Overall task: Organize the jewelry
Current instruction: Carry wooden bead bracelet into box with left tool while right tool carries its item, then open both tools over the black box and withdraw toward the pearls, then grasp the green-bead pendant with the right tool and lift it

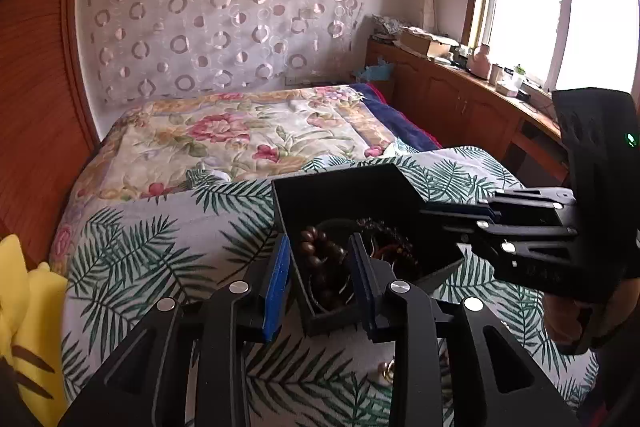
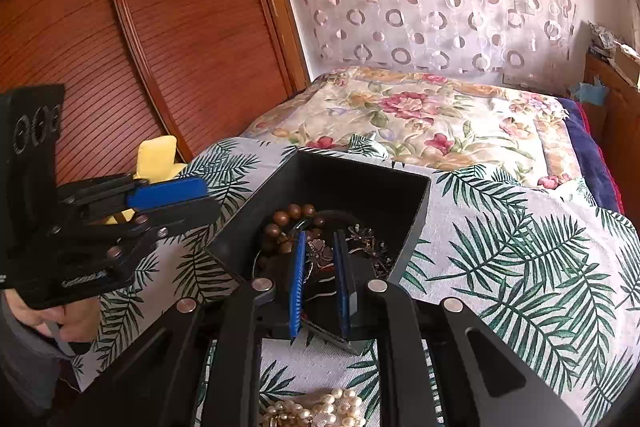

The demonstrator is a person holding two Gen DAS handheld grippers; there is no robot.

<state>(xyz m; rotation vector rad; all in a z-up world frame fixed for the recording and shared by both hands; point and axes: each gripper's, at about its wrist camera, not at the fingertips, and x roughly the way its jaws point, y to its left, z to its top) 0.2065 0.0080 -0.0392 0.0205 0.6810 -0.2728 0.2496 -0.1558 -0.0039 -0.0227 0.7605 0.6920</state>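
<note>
The black box (image 2: pixel 416 211), full of wooden beads (image 2: pixel 288 215) and dark chains, sits on the palm-print bedspread (image 2: pixel 520 247) straight ahead of both tools. The right tool (image 2: pixel 320 275) hangs half-open over the contents, gripping nothing visible; the left tool (image 1: pixel 320 275) straddles the box's near wall, parted. Closing blind could snag tangled strands and tip the light box. A pearl necklace (image 2: pixel 320 407) lies beneath the right tool.
</note>
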